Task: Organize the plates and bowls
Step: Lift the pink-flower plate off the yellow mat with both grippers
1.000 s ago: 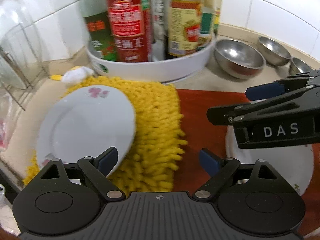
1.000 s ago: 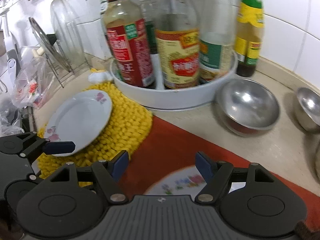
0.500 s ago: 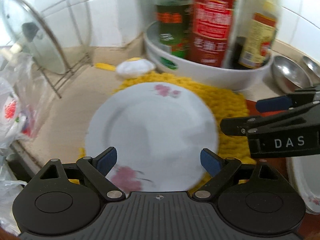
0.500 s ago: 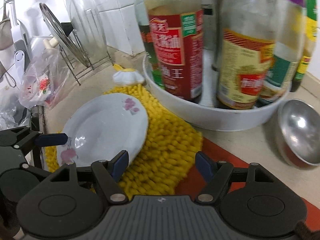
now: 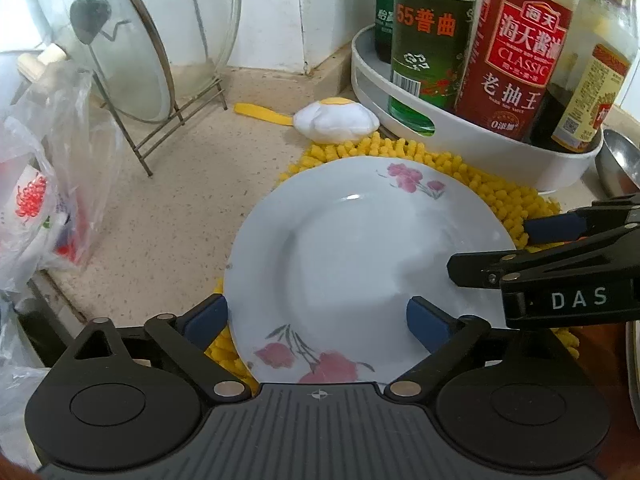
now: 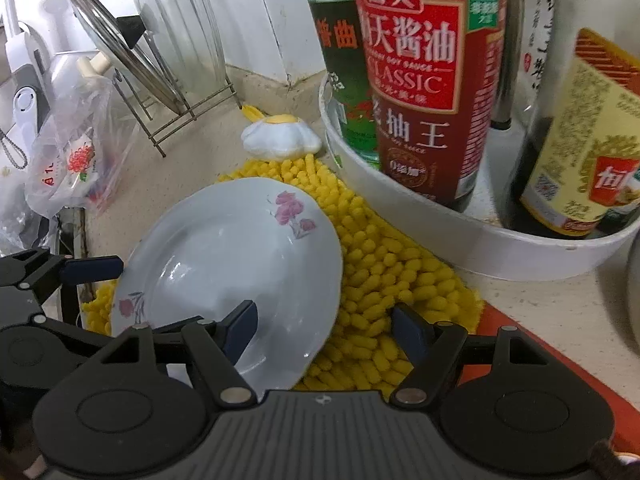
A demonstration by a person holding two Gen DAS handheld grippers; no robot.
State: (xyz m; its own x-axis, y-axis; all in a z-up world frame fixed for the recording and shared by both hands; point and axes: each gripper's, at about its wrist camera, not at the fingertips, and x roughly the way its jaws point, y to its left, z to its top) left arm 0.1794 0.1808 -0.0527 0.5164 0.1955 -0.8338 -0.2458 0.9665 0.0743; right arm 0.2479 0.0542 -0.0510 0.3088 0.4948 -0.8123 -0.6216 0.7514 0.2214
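Left wrist view: white flowered plate flat on the yellow shaggy mat, beside the white bottle tray. Left gripper spread wide, just been opening, near rim of the plate between the pads, nothing pinched. Right gripper poking in over the plate's right edge.

Right wrist view: same plate low left on the mat. Right gripper parted, straddling the plate's right rim, no squeeze. Left gripper at the plate's far-left rim.
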